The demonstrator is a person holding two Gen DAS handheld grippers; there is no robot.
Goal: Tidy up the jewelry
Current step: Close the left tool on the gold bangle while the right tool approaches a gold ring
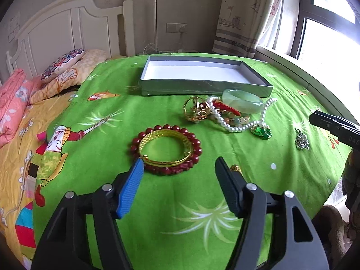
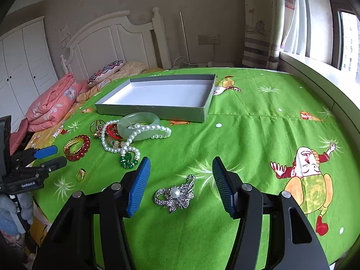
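1. While both tongs hang over the green bedspread (image 2: 247, 135) with nothing gripped, the jewelry lies loose on the bed.
2. Left tongs (image 1: 178, 168): jaws apart, empty; the blue pad's tip sits at the near edge of the gold bangle (image 1: 165, 149), which lies inside the ring of the red bead bracelet (image 1: 166, 149). Whether the pad touches it I cannot tell.
3. A small gold ring (image 2: 81, 174) lies just beside the black jaw of the left tongs.
4. Right tongs (image 2: 181, 165): jaws apart, empty; the silver brooch (image 2: 175, 193) with a pearl at its middle lies on the bedspread between the two pads, touching neither.
5. Farther back is a tangled heap: a pearl necklace (image 2: 126, 144) with a green pendant (image 2: 128, 160), a pale green bangle (image 2: 139, 123), a red cord piece (image 2: 112, 131) and gold rings (image 2: 97, 127).
6. Behind the heap, the open grey box (image 2: 157, 110) with a white inside sits on the bedspread, holding nothing.
7. Pillows (image 2: 105, 72) and a pink quilt (image 2: 51, 103) lie by the white headboard (image 2: 117, 36).
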